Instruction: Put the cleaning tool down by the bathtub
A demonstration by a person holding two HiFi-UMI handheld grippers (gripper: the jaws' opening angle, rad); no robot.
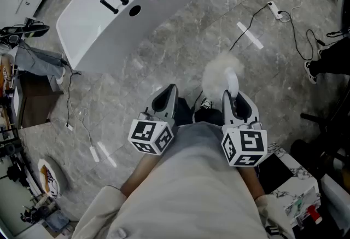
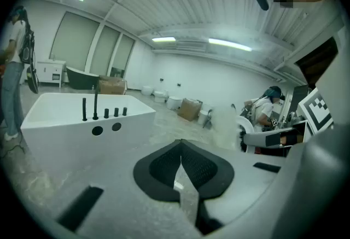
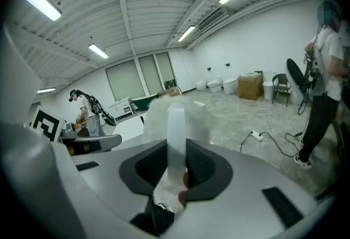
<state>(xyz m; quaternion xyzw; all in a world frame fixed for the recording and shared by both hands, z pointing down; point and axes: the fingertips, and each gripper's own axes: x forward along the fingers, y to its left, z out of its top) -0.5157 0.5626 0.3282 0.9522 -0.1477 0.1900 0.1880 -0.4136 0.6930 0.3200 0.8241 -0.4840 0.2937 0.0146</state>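
1. The bathtub [image 1: 126, 3] was white and freestanding, with black tap fittings on its rim. It stood at the upper left of the head view, well apart from both claws.
2. The marble-patterned floor [image 1: 180, 41] lay bare along the tub's near wall. This strip was ahead and to the left of the tool.
3. The cleaning tool [image 1: 221, 76] was held off the floor in the right claw and was not yet set down. It had a straight white handle and a pale, fluffy head. Its long axis ran along the jaws, with the head foremost and tilted down toward the floor.
4. The right claw [image 1: 229, 95] had its jaws partly apart and clamped on the tool's handle, one pad pressing on each side. As judged, the placement required travel forward and to the left, then a descent beside the tub.
5. The left claw [image 1: 168, 93] had its jaws together with nothing between them. It was the nearer claw to the tub but carried no load.
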